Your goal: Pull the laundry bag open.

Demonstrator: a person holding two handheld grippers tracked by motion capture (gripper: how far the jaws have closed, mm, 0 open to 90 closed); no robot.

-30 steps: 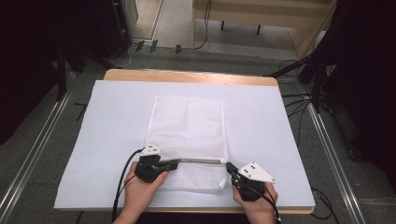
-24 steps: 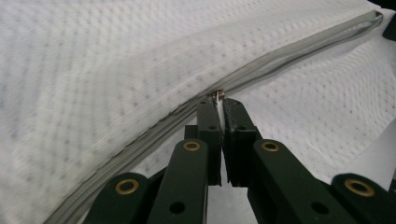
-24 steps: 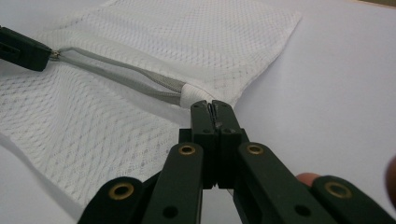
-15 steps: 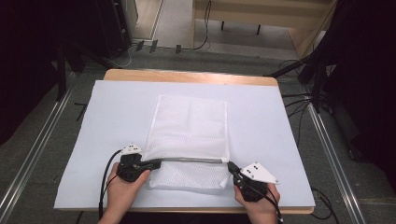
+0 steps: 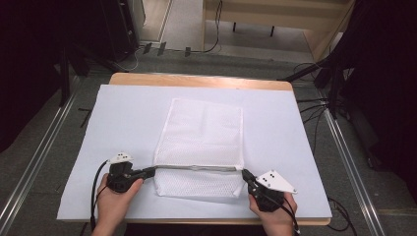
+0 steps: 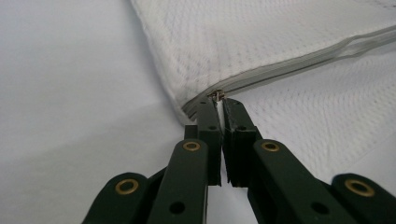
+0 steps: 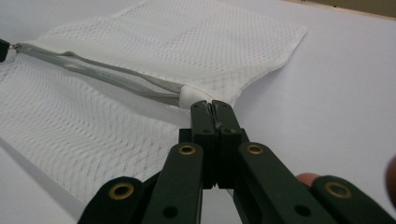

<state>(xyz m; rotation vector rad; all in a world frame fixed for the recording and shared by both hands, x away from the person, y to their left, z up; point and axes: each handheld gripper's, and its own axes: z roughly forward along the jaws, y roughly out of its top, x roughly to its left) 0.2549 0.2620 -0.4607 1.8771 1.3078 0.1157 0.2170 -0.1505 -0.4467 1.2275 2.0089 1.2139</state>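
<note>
Pinched shut, my left gripper held the zipper pull at the mesh bag's left edge on the white sheet; my right gripper clamped the zipper's other end.

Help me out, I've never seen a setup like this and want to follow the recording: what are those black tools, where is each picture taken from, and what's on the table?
A person sits at a table covered by a white sheet, holding a two-jaw tool in each hand. The high view looks down from above. The other two pictures come from cameras riding on each tool, looking along its black jaws.

On the sheet lies a white mesh bag with a grey zipper. The left gripper is shut on the zipper pull. The right gripper is shut on the bag's edge at the zipper's other end.
</note>
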